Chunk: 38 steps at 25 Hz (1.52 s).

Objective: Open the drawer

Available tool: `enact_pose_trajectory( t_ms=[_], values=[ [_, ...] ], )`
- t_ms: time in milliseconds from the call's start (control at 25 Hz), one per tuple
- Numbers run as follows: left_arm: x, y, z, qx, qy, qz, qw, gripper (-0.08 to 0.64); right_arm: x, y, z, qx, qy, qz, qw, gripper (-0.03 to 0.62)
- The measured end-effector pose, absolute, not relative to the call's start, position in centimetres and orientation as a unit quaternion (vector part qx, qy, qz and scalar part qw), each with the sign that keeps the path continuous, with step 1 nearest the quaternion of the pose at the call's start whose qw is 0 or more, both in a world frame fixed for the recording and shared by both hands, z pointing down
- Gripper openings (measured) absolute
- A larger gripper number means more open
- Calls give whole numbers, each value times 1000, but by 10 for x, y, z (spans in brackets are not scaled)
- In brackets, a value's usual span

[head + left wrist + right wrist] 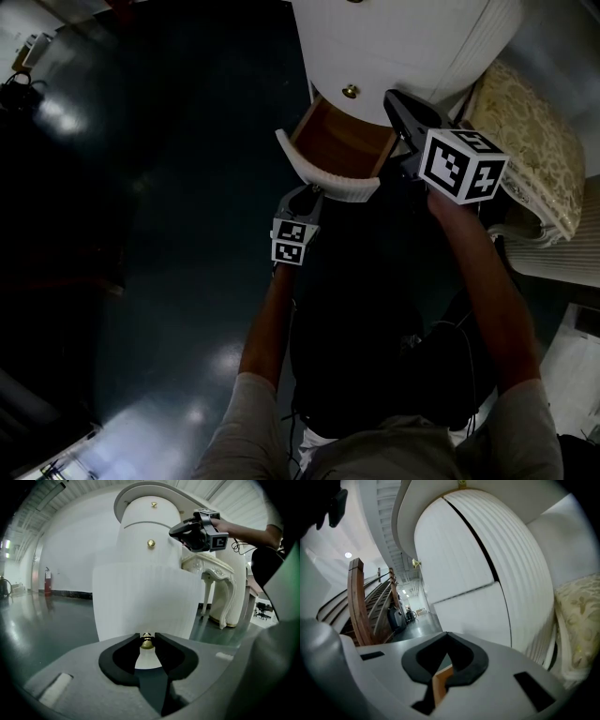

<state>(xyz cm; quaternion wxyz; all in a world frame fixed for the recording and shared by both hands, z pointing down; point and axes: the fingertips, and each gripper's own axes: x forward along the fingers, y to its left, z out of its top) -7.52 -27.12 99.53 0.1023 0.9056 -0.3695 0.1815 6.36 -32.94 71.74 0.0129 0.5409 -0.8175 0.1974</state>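
**A:** Where is the drawer?

**B:** The drawer [339, 148] stands well out of the white, ribbed, round-fronted cabinet [403, 42]. Its brown wooden inside is open to the head view, and its curved white front faces the person.

**A:** What about the left gripper?

**B:** The left gripper [146, 638] has its jaws clamped on the drawer's small brass knob [146, 643], one pad on each side.

**A:** And the right one?

**B:** The right gripper [394, 101] hangs beside the cabinet, just right of the open drawer. It is near a second brass knob [350, 91] on the front above. Its jaws are closed tip to tip with nothing pinched, and a strip of tan wood shows through the gap below the tips.

**A:** Any writing?

**B:** Black-and-white square markers cover each gripper's cube [461, 164]. A cream patterned cushion [530, 141] lies right of the cabinet, and the floor [159, 234] is dark and glossy
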Motion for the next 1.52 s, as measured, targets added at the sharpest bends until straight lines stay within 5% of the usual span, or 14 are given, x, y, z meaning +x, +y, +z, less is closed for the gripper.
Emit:
enact_pose_trajectory(
  t_ms=[280, 1520],
  values=[
    [-86, -262, 996, 904, -377, 170, 108, 103, 48, -331, 738, 535, -822, 185, 59, 14],
    [-129, -205, 997, 898, -387, 176, 115, 103, 48, -347, 754, 529, -813, 242, 26, 14]
  ],
)
